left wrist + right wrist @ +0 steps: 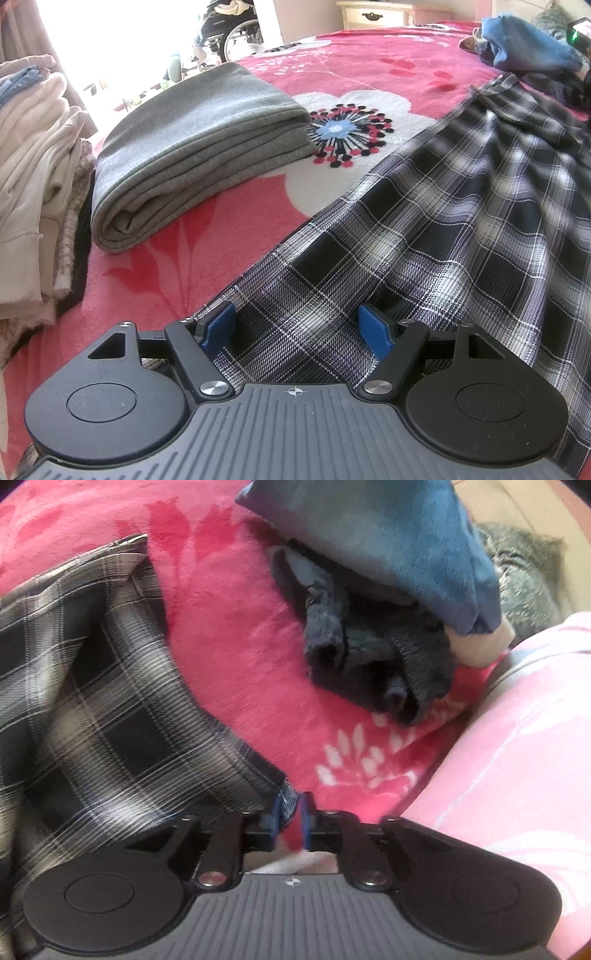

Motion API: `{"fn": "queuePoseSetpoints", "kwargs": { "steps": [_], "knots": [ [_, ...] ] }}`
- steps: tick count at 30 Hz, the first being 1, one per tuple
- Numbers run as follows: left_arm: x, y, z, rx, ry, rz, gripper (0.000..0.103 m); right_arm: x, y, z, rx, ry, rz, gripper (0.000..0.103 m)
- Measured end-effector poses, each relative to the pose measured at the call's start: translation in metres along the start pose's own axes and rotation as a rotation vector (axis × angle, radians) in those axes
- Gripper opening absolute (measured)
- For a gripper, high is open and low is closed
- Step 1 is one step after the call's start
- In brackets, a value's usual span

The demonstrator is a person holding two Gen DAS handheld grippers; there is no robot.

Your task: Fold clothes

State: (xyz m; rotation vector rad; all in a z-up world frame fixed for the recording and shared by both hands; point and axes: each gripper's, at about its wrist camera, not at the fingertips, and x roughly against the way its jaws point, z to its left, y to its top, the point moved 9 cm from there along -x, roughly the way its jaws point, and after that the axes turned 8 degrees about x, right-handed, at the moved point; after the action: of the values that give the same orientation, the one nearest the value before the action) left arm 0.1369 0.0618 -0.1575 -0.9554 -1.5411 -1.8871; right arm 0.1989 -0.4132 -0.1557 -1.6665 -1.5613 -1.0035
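A black-and-white plaid garment (443,221) lies spread on a pink floral blanket (166,288). My left gripper (297,328) hovers over its near edge with both blue pads far apart and plaid cloth lying flat between and below them. In the right wrist view the plaid garment (110,701) fills the left side. Its hemmed corner pokes up between the narrowly parted pads of my right gripper (290,808). A slit of pink blanket (240,664) shows beside the right pad, so the pads do not squeeze the corner. This view is motion-blurred.
A folded grey garment (192,147) lies left of the plaid one, beside a stack of cream clothes (33,166). A heap of blue cloth (388,535) and dark grey cloth (369,646) sits beyond the right gripper. Pink patterned fabric (517,757) fills the right edge. A wheelchair (229,33) stands past the bed.
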Motion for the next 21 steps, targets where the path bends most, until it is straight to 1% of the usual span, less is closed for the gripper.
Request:
{"fn": "queuePoseSetpoints", "kwargs": {
  "steps": [1, 2, 3, 4, 5, 7, 8, 9, 11, 12, 14, 16, 17, 18, 19, 20, 21],
  "knots": [
    [0.000, 0.000, 0.000, 0.000, -0.001, -0.001, 0.074, 0.001, 0.002, -0.001, -0.003, -0.012, -0.010, 0.023],
    [0.000, 0.000, 0.000, 0.000, -0.001, -0.002, 0.074, 0.005, 0.005, -0.004, -0.005, -0.027, -0.029, 0.025],
    [0.000, 0.000, 0.000, 0.000, -0.002, -0.003, 0.074, 0.012, 0.009, -0.008, -0.016, -0.049, -0.064, 0.027],
    [0.000, 0.000, 0.000, 0.000, -0.002, -0.003, 0.074, 0.020, 0.014, -0.013, -0.036, -0.064, -0.108, 0.031],
    [0.000, 0.000, 0.000, 0.000, -0.003, -0.004, 0.074, 0.029, 0.019, -0.019, -0.058, -0.078, -0.153, 0.033],
    [0.000, 0.000, 0.000, -0.001, -0.004, -0.005, 0.074, 0.045, 0.028, -0.030, -0.130, -0.045, -0.228, 0.033],
    [0.000, 0.000, 0.000, -0.001, -0.004, -0.006, 0.074, 0.049, 0.032, -0.027, -0.132, 0.017, -0.259, 0.032],
    [0.000, 0.000, 0.000, -0.002, -0.004, -0.006, 0.074, 0.053, 0.036, -0.023, -0.128, 0.086, -0.288, 0.029],
    [0.000, 0.000, 0.000, -0.001, -0.002, -0.007, 0.074, 0.055, 0.039, -0.006, -0.103, 0.213, -0.304, 0.021],
    [0.000, 0.000, 0.000, -0.001, -0.001, -0.007, 0.074, 0.053, 0.040, 0.003, -0.087, 0.256, -0.295, 0.013],
    [0.000, 0.000, 0.000, -0.004, -0.001, -0.006, 0.074, 0.047, 0.047, 0.009, -0.101, 0.293, -0.305, 0.013],
    [0.000, 0.000, 0.000, -0.007, 0.000, -0.005, 0.074, 0.038, 0.058, 0.006, -0.144, 0.320, -0.321, 0.016],
    [0.000, 0.000, 0.000, -0.009, 0.001, -0.005, 0.074, 0.031, 0.061, -0.001, -0.187, 0.349, -0.322, 0.017],
    [0.000, 0.000, 0.000, -0.011, 0.002, -0.004, 0.074, 0.024, 0.065, -0.007, -0.222, 0.397, -0.317, 0.021],
    [0.000, 0.000, 0.000, -0.014, 0.004, -0.004, 0.074, 0.019, 0.065, -0.008, -0.228, 0.428, -0.300, 0.027],
    [0.000, 0.000, -0.001, -0.016, 0.005, -0.003, 0.074, 0.014, 0.065, -0.008, -0.230, 0.456, -0.281, 0.028],
    [0.000, 0.001, -0.001, -0.018, 0.006, -0.002, 0.074, 0.010, 0.065, -0.007, -0.218, 0.465, -0.269, 0.029]
  ]
}}
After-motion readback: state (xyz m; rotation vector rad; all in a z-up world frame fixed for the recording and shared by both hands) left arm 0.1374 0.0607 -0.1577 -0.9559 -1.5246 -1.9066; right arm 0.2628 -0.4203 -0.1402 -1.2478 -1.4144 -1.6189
